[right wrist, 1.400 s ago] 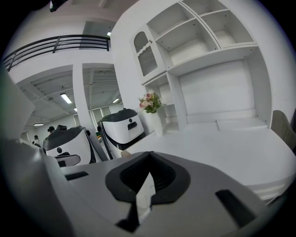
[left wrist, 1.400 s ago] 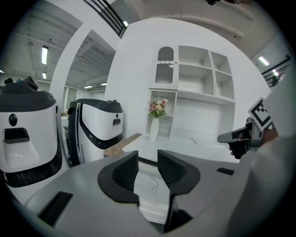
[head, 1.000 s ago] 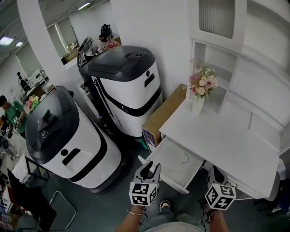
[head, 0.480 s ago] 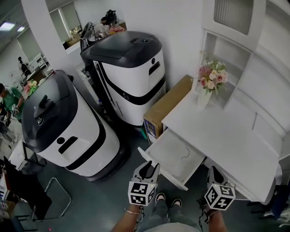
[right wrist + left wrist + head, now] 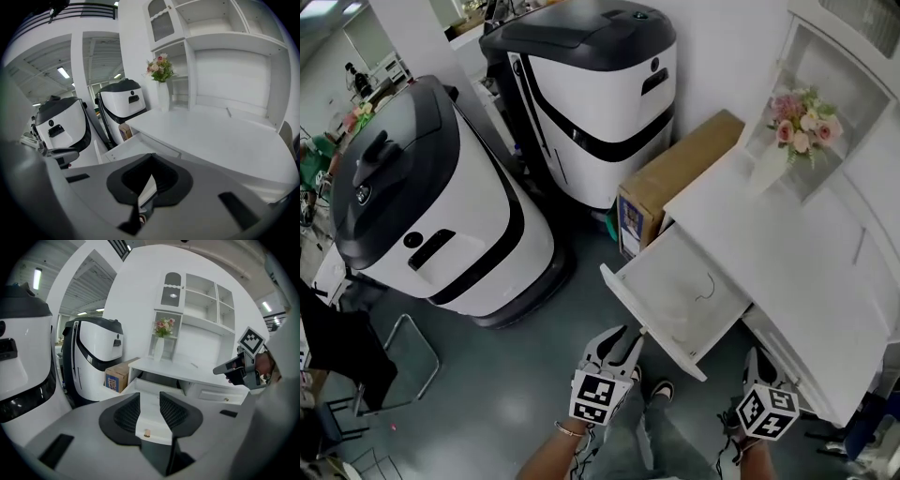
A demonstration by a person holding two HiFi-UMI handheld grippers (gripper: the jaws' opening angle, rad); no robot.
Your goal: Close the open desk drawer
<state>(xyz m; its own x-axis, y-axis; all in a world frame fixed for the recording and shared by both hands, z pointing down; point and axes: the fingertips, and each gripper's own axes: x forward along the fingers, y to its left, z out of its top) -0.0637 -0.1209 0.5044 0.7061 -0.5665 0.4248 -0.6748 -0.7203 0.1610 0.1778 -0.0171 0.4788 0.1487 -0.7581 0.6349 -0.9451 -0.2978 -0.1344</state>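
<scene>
Drawer (image 5: 680,292) stands open; left gripper (image 5: 618,341), jaws apart, now nearer its front edge; right gripper (image 5: 757,360) closed, beside it.

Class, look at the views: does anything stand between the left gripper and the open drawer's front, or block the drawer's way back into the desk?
Nothing visible. The left gripper, jaws apart, faces the drawer front with its knob in line; only a thin dark cord lies flat inside.
</scene>
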